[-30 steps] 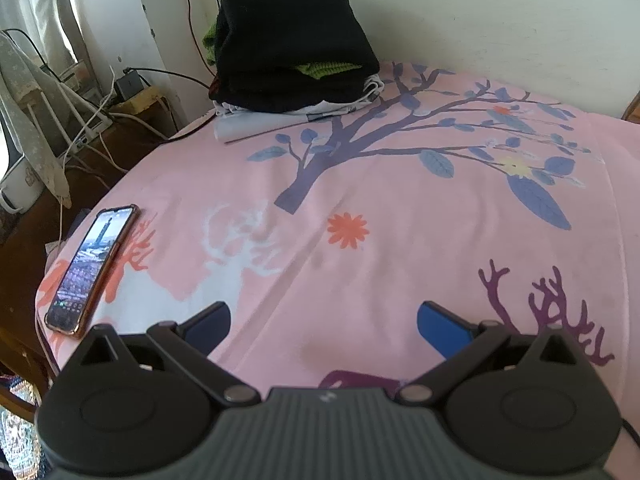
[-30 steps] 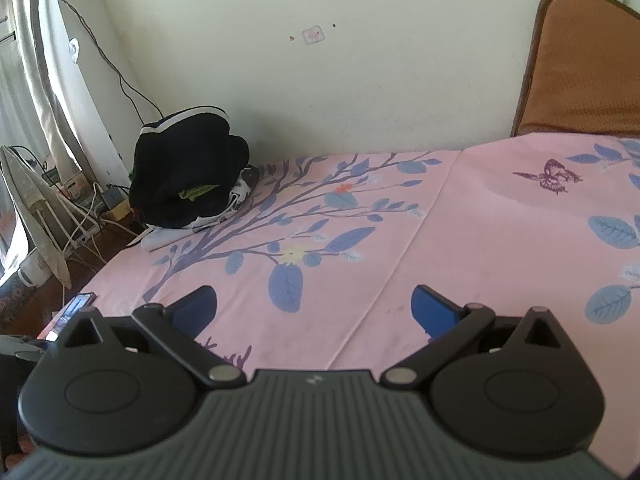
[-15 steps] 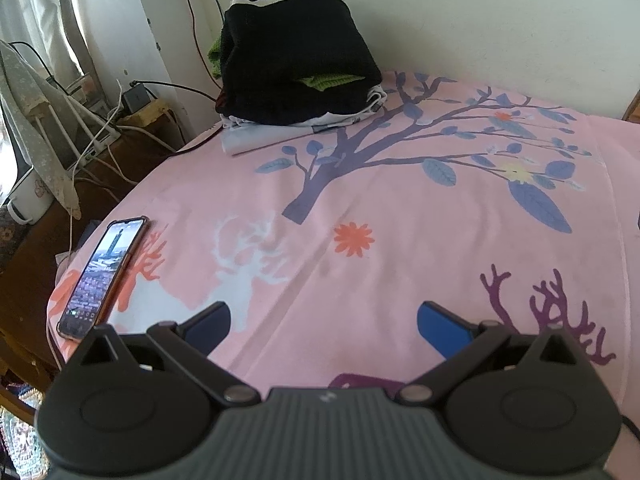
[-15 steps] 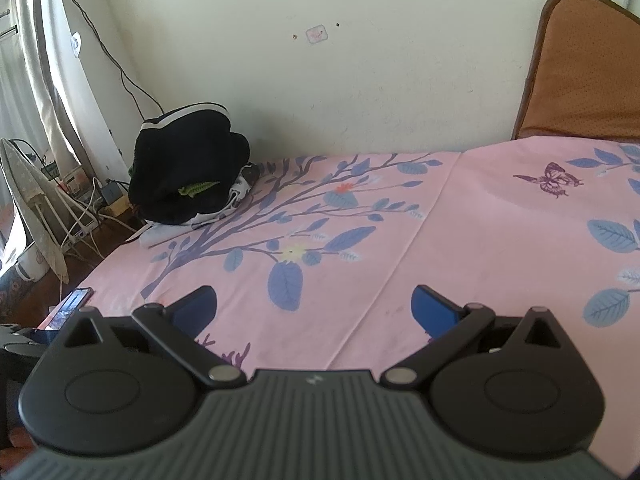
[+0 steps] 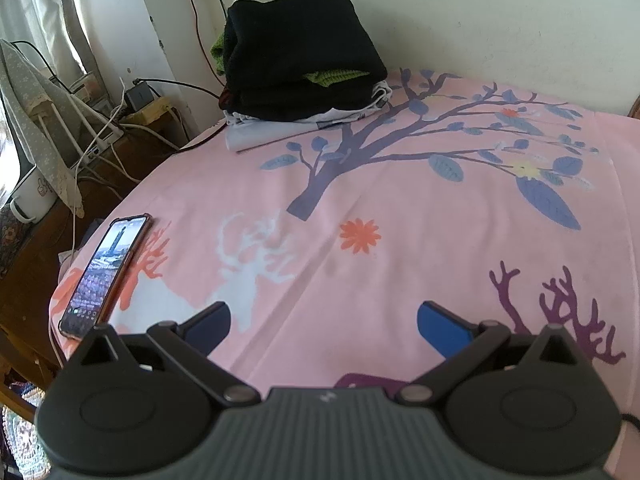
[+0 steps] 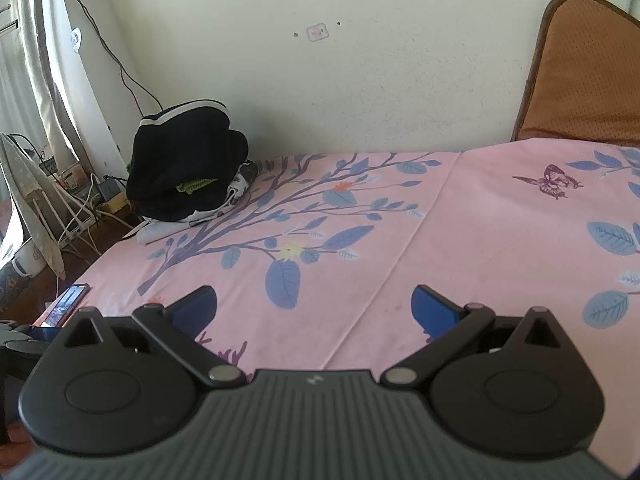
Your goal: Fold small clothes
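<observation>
The left gripper (image 5: pixel 322 320) hovers over the pink bedsheet (image 5: pixel 420 240), blue fingers spread wide and holding nothing. The right gripper (image 6: pixel 314 306) is likewise wide apart and empty. A phone (image 5: pixel 106 274) lies at the bed's near left edge. The stack of folded clothes (image 5: pixel 298 66) sits at the far left corner by the wall.
</observation>
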The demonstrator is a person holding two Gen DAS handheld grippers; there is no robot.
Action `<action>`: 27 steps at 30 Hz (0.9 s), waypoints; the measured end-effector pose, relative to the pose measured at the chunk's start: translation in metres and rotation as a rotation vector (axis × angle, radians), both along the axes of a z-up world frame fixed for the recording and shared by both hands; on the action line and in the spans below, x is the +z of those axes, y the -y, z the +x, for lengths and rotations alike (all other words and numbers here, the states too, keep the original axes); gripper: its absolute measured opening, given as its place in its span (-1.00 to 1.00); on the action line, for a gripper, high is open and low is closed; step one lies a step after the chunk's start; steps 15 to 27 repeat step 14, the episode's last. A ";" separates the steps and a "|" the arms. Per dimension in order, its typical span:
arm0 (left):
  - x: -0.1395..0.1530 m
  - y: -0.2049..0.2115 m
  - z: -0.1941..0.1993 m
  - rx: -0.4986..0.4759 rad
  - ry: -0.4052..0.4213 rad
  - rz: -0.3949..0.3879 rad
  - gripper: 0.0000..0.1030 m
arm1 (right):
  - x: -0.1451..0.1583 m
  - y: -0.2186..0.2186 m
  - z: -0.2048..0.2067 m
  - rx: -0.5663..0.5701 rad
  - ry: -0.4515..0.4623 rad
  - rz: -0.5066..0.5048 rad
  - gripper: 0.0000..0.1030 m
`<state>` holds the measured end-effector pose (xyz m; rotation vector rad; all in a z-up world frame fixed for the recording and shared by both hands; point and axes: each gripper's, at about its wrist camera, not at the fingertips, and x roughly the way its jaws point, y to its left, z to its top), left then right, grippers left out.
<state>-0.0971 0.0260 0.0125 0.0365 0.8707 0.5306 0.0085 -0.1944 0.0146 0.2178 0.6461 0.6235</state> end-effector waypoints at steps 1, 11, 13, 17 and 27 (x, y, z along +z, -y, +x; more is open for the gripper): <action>0.000 0.000 0.000 0.001 -0.001 0.001 1.00 | 0.000 0.000 0.000 0.000 -0.001 0.000 1.00; 0.002 0.001 -0.003 -0.024 0.016 0.000 0.99 | 0.001 -0.001 -0.001 0.004 0.002 -0.002 1.00; 0.003 0.002 -0.003 -0.033 0.021 -0.002 0.99 | 0.001 -0.001 -0.002 0.003 0.002 -0.002 1.00; 0.003 0.003 -0.003 -0.037 0.020 -0.006 1.00 | 0.001 -0.001 -0.001 0.003 0.002 -0.002 1.00; 0.003 0.003 -0.003 -0.037 0.020 -0.006 1.00 | 0.001 -0.001 -0.001 0.003 0.002 -0.002 1.00</action>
